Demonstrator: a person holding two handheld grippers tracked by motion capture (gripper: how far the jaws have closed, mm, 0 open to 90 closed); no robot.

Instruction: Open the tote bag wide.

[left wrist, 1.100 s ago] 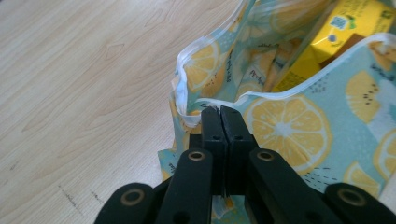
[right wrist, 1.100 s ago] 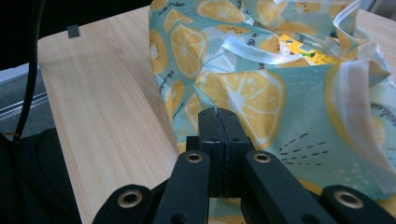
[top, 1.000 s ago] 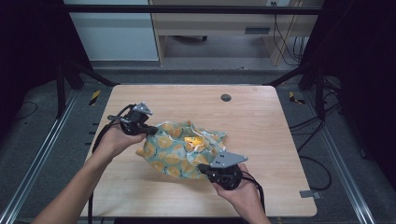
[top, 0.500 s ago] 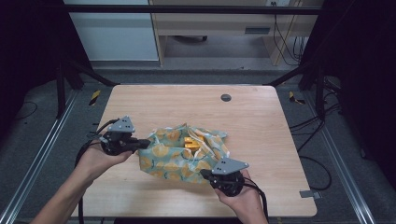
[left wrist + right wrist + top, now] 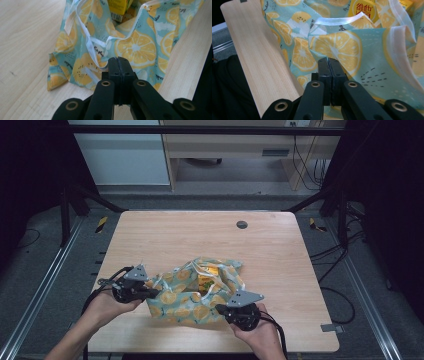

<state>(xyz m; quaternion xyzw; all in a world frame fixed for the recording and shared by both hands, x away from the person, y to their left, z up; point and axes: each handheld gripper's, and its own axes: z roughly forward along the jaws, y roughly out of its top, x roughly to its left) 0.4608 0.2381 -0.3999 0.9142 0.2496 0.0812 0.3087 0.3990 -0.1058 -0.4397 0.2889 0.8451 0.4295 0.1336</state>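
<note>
One cloth bag (image 5: 197, 292) printed with lemon slices lies crumpled on the near half of the wooden worktop (image 5: 200, 235), its long axis running roughly from the person's left to right and its mouth gaping upward and toward the far edge. Much of what it holds is hidden by folds: yellow cartons (image 5: 362, 11) peek out of the mouth, cut off by the fabric and by the frame's top, so their count cannot be told; one with a barcode shows in the left gripper view (image 5: 120, 7). Two grippers work at the bag. The left gripper (image 5: 150, 293) sits at the bag's left end, its fingers (image 5: 113, 72) pressed fully together against the cloth, though whether fabric is actually pinched between them cannot be made out. The right gripper (image 5: 226, 309) sits at the bag's near right edge, its fingers (image 5: 324, 72) likewise closed tight against the lemon print, any pinched cloth being hidden. One small dark round fitting (image 5: 242, 224) sits in the worktop's far part.
</note>
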